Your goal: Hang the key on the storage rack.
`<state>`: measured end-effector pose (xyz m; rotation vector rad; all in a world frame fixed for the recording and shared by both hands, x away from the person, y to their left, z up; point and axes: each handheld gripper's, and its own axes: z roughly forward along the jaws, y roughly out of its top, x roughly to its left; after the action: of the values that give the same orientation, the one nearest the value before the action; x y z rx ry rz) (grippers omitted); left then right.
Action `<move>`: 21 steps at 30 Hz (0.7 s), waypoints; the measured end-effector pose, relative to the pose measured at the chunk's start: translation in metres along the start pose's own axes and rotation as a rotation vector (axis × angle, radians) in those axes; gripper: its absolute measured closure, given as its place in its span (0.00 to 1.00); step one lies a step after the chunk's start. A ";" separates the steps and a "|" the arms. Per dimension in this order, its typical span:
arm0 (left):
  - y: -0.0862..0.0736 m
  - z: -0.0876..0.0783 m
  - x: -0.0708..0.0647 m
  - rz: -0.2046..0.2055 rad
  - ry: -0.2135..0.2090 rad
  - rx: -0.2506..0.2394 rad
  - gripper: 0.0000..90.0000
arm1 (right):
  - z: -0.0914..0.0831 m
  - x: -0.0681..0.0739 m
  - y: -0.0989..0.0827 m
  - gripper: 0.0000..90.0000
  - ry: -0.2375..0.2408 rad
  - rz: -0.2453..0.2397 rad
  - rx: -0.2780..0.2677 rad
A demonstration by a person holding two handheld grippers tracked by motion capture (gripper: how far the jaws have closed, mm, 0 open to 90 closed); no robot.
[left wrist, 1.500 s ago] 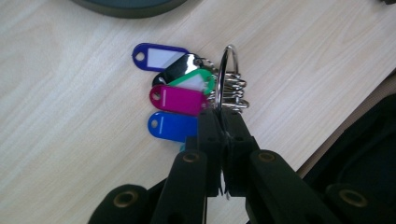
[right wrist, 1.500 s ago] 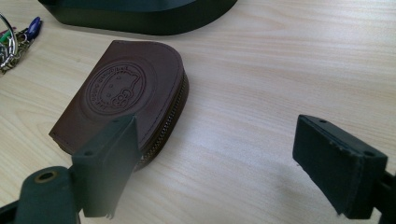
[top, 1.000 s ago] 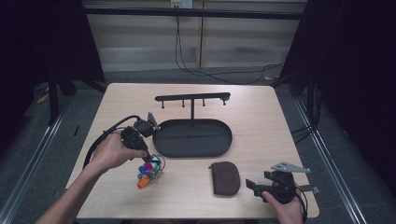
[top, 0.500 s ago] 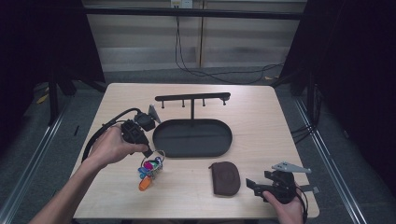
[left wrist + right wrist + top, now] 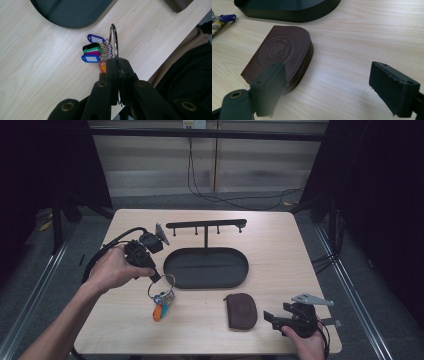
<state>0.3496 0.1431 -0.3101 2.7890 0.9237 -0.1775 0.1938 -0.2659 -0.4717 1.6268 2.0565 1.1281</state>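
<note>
Your left gripper [image 5: 117, 67] is clamped on the big metal key ring [image 5: 113, 41], its jaws pinched tight on the wire. The ring stands upright above the table [image 5: 280, 250], and the coloured tags [image 5: 92, 51] dangle from it just beside the dark oval tray [image 5: 206, 268]. Your right gripper [image 5: 327, 82] rests near the table's front edge, jaws wide apart and holding nothing, close to the brown coin pouch [image 5: 279, 53]. The gripper hides the orange tag [image 5: 102, 67] partly, and the keys themselves are hard to make out.
</note>
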 end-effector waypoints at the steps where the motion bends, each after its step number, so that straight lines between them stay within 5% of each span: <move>1: 0.000 -0.001 0.000 -0.001 -0.001 0.007 0.98 | 0.000 0.000 0.000 0.18 -0.007 0.002 0.000; 21: 0.014 -0.028 0.000 -0.005 0.014 0.037 0.98 | 0.000 0.000 0.000 0.16 -0.002 -0.005 0.003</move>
<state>0.3599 0.1383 -0.2803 2.8253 0.9402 -0.1784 0.1938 -0.2657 -0.4718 1.6228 2.0613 1.1222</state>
